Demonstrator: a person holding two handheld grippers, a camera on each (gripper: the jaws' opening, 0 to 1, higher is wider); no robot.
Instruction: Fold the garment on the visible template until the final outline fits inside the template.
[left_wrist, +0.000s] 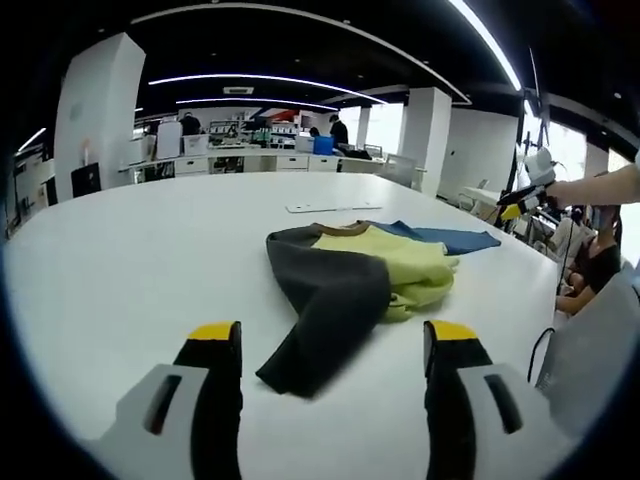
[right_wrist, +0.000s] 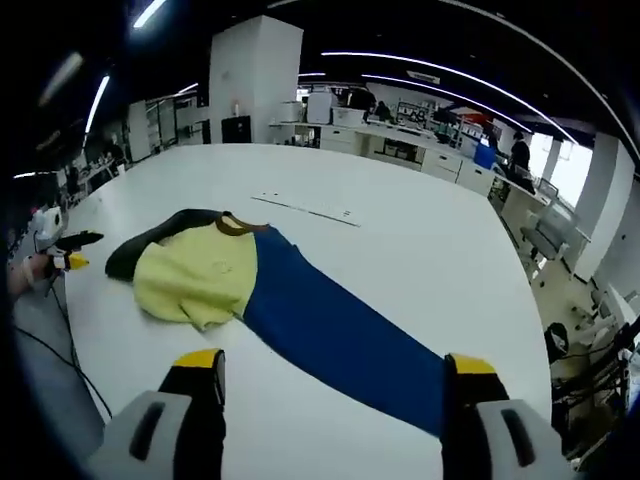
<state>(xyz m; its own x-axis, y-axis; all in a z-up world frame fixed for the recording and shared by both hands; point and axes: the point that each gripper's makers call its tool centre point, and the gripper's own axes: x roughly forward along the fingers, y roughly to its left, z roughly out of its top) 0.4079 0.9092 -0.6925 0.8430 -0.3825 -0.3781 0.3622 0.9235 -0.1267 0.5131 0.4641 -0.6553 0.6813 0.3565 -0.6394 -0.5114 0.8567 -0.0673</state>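
Note:
A garment lies bunched on the white table (left_wrist: 130, 260): a yellow body (left_wrist: 400, 265), a dark grey sleeve (left_wrist: 325, 300) running toward my left gripper (left_wrist: 333, 335), and a blue sleeve (left_wrist: 450, 238) behind. My left gripper is open just short of the grey sleeve's end, holding nothing. In the right gripper view the blue sleeve (right_wrist: 335, 330) stretches toward my right gripper (right_wrist: 334, 362), which is open and holds nothing, with the sleeve's end between its jaws. The yellow body (right_wrist: 195, 275) and grey sleeve (right_wrist: 135, 252) lie farther off. A thin pale strip (right_wrist: 305, 208) lies on the table beyond the garment.
The right gripper (left_wrist: 520, 205) shows at the table's far right edge on a person's arm; the left one (right_wrist: 60, 250) shows at the left edge. A seated person (left_wrist: 595, 265) and a cable (left_wrist: 545, 350) are by the table edge. Desks, pillars and chairs stand behind.

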